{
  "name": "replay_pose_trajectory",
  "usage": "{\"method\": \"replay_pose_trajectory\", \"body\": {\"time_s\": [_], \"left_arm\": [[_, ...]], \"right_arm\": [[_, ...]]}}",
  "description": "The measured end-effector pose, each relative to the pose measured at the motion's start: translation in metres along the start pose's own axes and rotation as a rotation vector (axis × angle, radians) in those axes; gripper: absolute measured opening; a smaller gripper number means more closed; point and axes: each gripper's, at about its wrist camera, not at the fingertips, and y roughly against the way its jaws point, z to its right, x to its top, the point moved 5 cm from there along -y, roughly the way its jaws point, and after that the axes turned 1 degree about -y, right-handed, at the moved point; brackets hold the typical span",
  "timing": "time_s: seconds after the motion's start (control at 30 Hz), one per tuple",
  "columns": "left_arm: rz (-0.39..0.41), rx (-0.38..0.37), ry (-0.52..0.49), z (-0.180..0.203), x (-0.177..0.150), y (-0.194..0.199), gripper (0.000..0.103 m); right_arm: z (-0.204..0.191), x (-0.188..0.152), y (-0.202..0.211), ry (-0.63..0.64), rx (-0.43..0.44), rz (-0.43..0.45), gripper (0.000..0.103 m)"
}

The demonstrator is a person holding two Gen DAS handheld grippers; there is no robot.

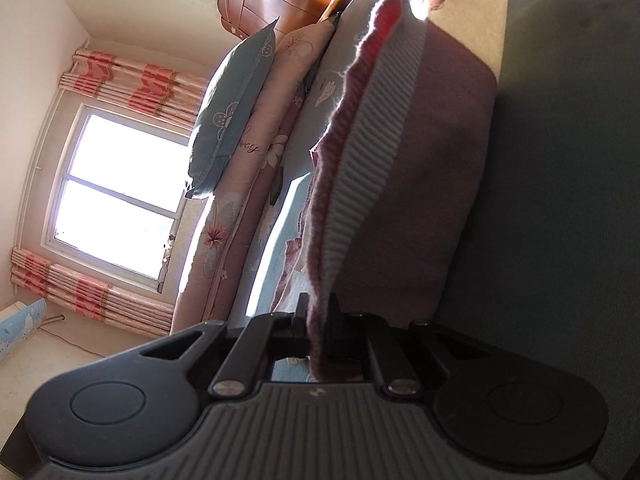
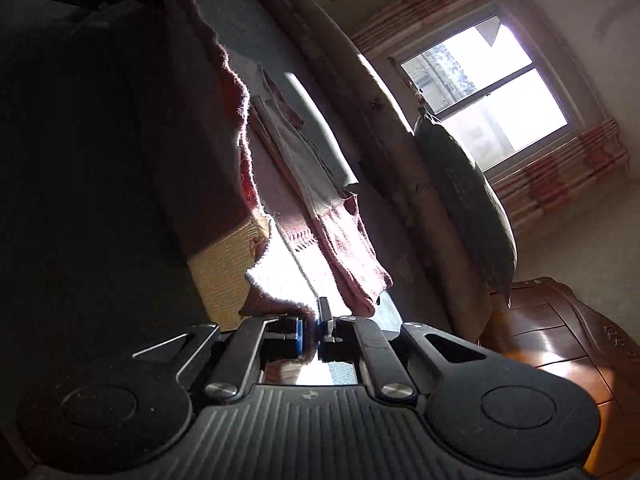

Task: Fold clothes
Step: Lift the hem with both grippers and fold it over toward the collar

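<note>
With both pairs of jaws pinched tight on thin bits of its edge, the dusty-pink knitted sweater with the white ribbed band [image 1: 372, 168] hangs clear of the bed between the two hands, and that is where I'd judge the trouble could start. The left gripper [image 1: 318, 320] has only a narrow strip of knit caught between its closed jaws, with the cloth running away from it in a taut ridge; the right gripper [image 2: 312, 330] is likewise shut on a small fold of the same sweater near the white band [image 2: 276, 276], its blue pad showing beside the wool. A bite that shallow on a loose, heavy knit looks likely to creep out under the garment's own weight, and if one side let go the sweater would swing down crooked. Below, toward the far edge of the light-blue floral bedsheet [image 1: 288, 160], lies another pinkish and pale garment [image 2: 340, 240], apparently already laid out; a drooping hem could drag across it and rumple it. Uneven pull between the hands could also stretch the knit or bring the fold down skewed. Hard backlight from the window [image 2: 488, 92] leaves much of the right view dark, so I cannot tell how much cloth hangs below.
</note>
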Motion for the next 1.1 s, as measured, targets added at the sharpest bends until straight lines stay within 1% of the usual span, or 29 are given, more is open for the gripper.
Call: {"method": "replay_pose_trajectory", "body": {"time_s": [0.17,0.37,0.67,0.8,1.1], "left_arm": [[-0.005,-0.027,0.013,-0.011,0.002,-0.036,0.007],[-0.002,-0.037,0.021,-0.023,0.004,-0.073,0.007],[0.012,-0.008,0.012,-0.037,0.005,-0.116,0.008],[0.016,0.011,0.03,-0.046,0.005,-0.133,0.01],[0.017,0.051,0.054,-0.062,0.014,-0.178,0.01]], "right_arm": [[0.017,0.009,-0.034,-0.018,-0.009,-0.004,0.007],[0.036,0.018,-0.072,-0.027,-0.016,-0.009,0.007],[0.053,0.03,-0.112,-0.026,-0.04,-0.011,0.007],[0.062,0.036,-0.13,-0.039,-0.061,-0.006,0.007],[0.08,0.045,-0.17,-0.054,-0.113,-0.005,0.007]]}}
